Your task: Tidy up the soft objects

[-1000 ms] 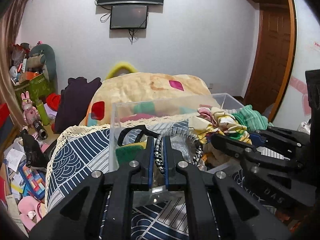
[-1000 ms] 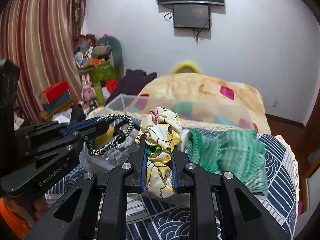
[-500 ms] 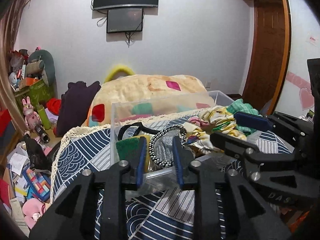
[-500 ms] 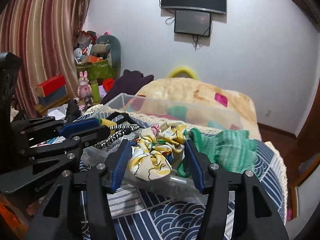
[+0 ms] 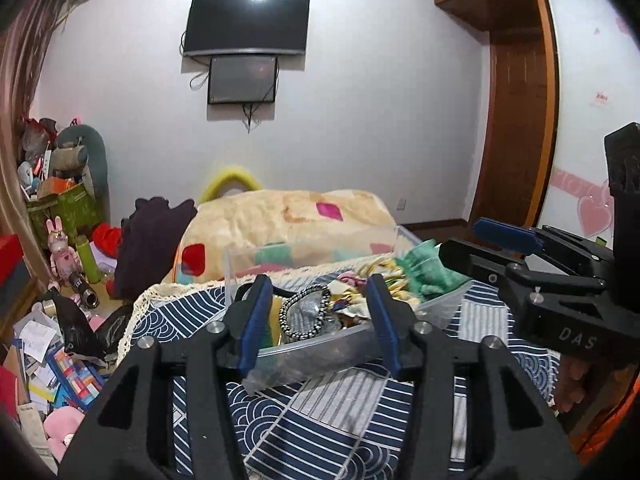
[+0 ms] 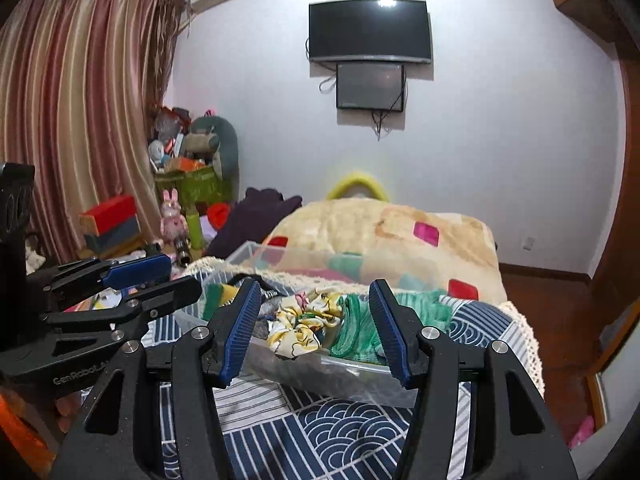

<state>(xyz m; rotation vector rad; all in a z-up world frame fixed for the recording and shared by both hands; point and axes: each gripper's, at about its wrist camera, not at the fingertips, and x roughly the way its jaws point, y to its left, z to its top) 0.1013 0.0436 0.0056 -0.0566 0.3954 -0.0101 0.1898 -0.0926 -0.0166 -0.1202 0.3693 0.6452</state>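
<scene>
A clear plastic box [image 5: 320, 346] [image 6: 360, 380] stands on the blue patterned bedcover. In it lie a black-and-white braided loop [image 5: 304, 312], a yellow floral scrunchie [image 6: 304, 324] [image 5: 380, 276] and a green knit cloth [image 6: 360, 328] [image 5: 428, 268]. My left gripper [image 5: 316, 316] is open and empty, held back from the near side of the box. My right gripper [image 6: 314, 320] is open and empty, also back from the box. Each gripper shows at the side of the other's view.
A cream quilt [image 5: 288, 220] with coloured patches lies behind the box. A dark purple garment [image 5: 152, 236] sits to its left. Toys, boxes and papers [image 5: 48, 320] crowd the floor at left. A wooden door [image 5: 516, 132] is at right.
Both grippers opened: the left let go of the braided loop, the right let go of the scrunchie. Both items now lie in the box. Both grippers drew back and up.
</scene>
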